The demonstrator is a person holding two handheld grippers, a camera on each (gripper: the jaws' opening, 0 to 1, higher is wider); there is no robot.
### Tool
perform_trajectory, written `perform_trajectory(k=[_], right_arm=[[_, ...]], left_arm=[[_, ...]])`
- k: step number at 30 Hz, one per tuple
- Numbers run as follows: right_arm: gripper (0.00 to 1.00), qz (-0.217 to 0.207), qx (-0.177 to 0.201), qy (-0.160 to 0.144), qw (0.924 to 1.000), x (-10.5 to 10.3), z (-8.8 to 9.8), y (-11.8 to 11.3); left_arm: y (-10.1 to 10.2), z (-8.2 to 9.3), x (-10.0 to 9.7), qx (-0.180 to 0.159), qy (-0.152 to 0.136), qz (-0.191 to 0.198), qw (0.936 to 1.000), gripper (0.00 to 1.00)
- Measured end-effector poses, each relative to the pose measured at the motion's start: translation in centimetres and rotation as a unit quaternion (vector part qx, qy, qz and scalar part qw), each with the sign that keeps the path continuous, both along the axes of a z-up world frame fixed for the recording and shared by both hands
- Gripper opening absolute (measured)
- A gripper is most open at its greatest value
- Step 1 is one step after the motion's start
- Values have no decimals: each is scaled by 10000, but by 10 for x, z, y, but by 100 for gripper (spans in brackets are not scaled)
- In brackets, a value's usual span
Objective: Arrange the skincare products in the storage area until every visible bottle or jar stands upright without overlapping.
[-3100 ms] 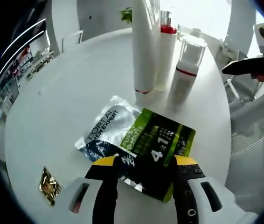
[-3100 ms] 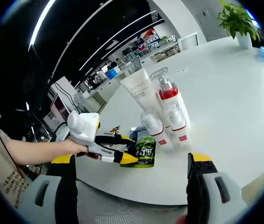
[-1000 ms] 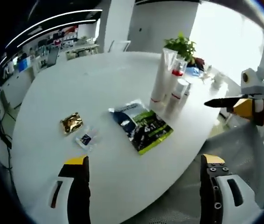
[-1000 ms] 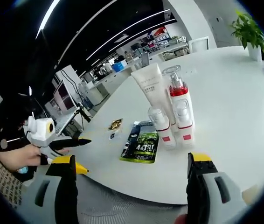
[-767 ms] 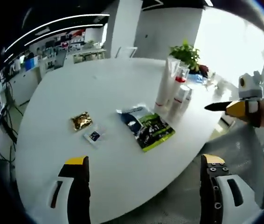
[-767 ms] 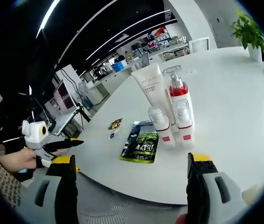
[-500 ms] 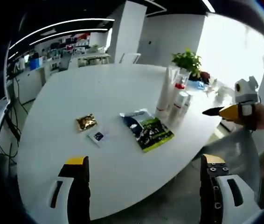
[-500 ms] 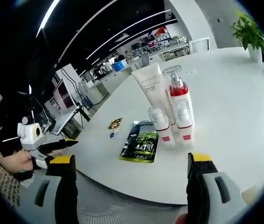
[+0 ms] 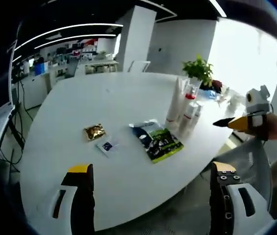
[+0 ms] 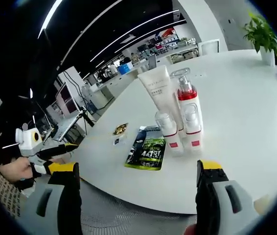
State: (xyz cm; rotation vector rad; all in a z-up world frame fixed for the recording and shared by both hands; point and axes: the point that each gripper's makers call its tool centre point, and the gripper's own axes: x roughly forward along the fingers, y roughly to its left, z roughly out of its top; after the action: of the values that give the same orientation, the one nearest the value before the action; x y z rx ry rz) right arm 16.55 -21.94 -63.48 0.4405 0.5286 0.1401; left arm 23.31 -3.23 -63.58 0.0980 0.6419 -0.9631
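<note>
Nearby, we see a gold packet (image 9: 94, 131) and a small clear sachet (image 9: 107, 146) at 9 o'clock of the green-black pouch (image 9: 159, 141). 4 bottles (image 10: 178, 115) stand upright, clustered at 1 o'clock of that pouch, on the white round tabletop (image 9: 75, 112). Our left claw (image 9: 150, 172) and right claw (image 10: 136, 172) both gape wide, holding nothing. A potted plant (image 9: 199, 71) and office shelves sit beyond.

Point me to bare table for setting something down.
Free: the wide table stretch between the bottles and the plant; also the far side beyond the gold packet. Crowded: bottles bunched tight, sachets overlapping right beside them.
</note>
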Motion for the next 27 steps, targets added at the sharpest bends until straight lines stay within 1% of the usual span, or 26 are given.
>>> perform_trajectory(k=[11, 16, 23, 27], right_arm=[[100, 33, 16, 33, 10000, 0, -1, 1], [100, 54, 19, 52, 10000, 0, -2, 2], [100, 52, 31, 80, 9999, 0, -3, 2], [100, 53, 46, 104, 9999, 0, -3, 2]], left_arm=[[0, -3, 3, 53, 43, 66, 10000, 97], [0, -6, 6, 73, 108, 131, 9998, 97], [-4, -10, 23, 170, 178, 400, 9989, 96], [-8, -16, 32, 208, 313, 644, 9972, 95]])
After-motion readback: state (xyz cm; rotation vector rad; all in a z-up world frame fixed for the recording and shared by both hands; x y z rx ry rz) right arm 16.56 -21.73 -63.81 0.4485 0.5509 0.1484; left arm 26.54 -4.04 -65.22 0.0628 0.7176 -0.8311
